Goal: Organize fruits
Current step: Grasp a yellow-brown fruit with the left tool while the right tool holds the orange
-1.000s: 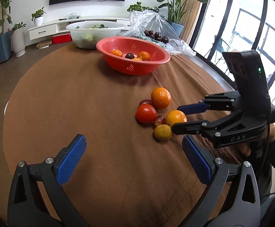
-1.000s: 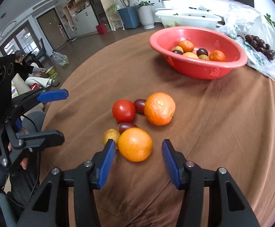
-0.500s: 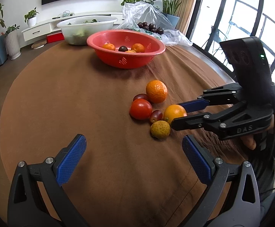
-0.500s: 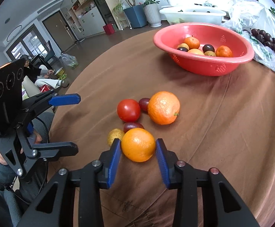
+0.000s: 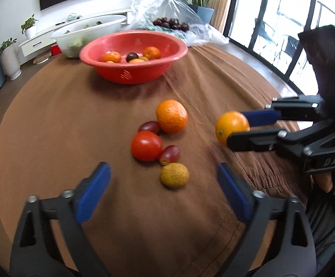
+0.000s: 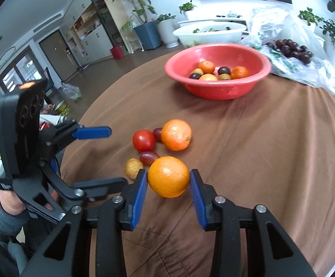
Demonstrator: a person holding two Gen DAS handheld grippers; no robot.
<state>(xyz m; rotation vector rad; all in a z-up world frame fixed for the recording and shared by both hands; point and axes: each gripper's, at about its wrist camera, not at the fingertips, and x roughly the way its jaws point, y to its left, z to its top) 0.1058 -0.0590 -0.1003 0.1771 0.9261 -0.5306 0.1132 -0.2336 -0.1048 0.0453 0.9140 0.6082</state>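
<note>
Orange fruit is being gripped between the right tongs, lifted clear for the red bowl; the left tongs are being held wide open, empty.

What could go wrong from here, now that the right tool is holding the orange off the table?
1. The orange is round and smooth, held by the right tool only at its two sides; a jolt might let it slip and fall onto the tomato or grapes below.
2. The red basin already holds several fruits; a drop from height could bruise them or bounce out.
3. The open left tool hovers near the yellow fruit and might nudge it.
</note>
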